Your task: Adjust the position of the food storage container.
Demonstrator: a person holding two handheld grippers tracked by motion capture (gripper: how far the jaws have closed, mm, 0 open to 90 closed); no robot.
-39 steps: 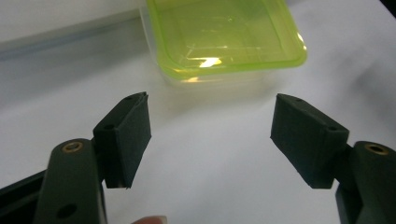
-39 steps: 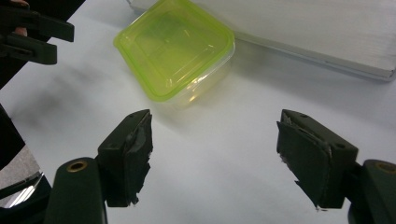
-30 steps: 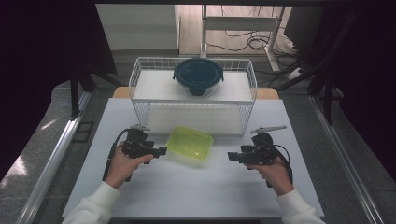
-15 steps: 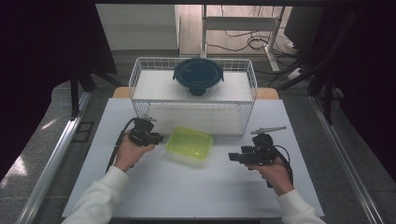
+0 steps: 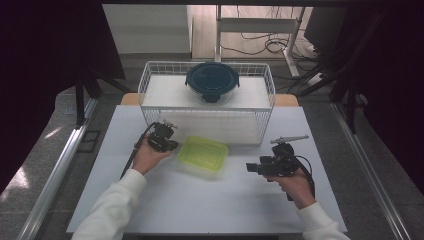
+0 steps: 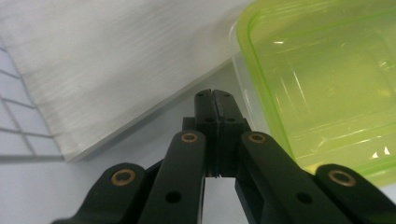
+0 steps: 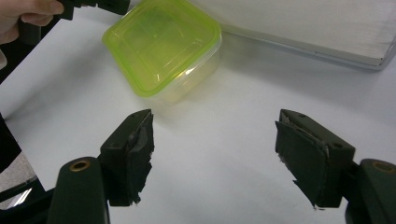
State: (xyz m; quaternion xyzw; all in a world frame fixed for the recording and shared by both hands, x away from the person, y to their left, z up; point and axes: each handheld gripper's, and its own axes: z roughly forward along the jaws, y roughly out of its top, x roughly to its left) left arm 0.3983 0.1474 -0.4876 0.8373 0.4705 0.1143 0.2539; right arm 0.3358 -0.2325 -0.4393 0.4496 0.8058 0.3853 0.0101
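A clear container with a lime-green lid (image 5: 202,155) sits on the white table (image 5: 200,210) just in front of the wire basket. My left gripper (image 5: 169,145) is at the container's left edge. Its jaws have just been closing and now stand shut (image 6: 215,95), pressed flat together with nothing between them, the green lid (image 6: 327,84) right beside them. My right gripper (image 5: 248,167) rests on the table to the container's right, pointing left. Its jaws are open (image 7: 215,119) with bare table between them, and the container (image 7: 163,46) lies a short way ahead.
A white wire basket (image 5: 267,107) with a white liner stands at the back of the table and holds a dark round lidded bowl (image 5: 212,81). Its wire side (image 6: 14,116) is close to my left gripper. Metal rails run along both sides of the table.
My left hand has moved away from me and to the right, up to the container's left edge, and its jaws have gone from open to shut. The right hand and the container kept still.
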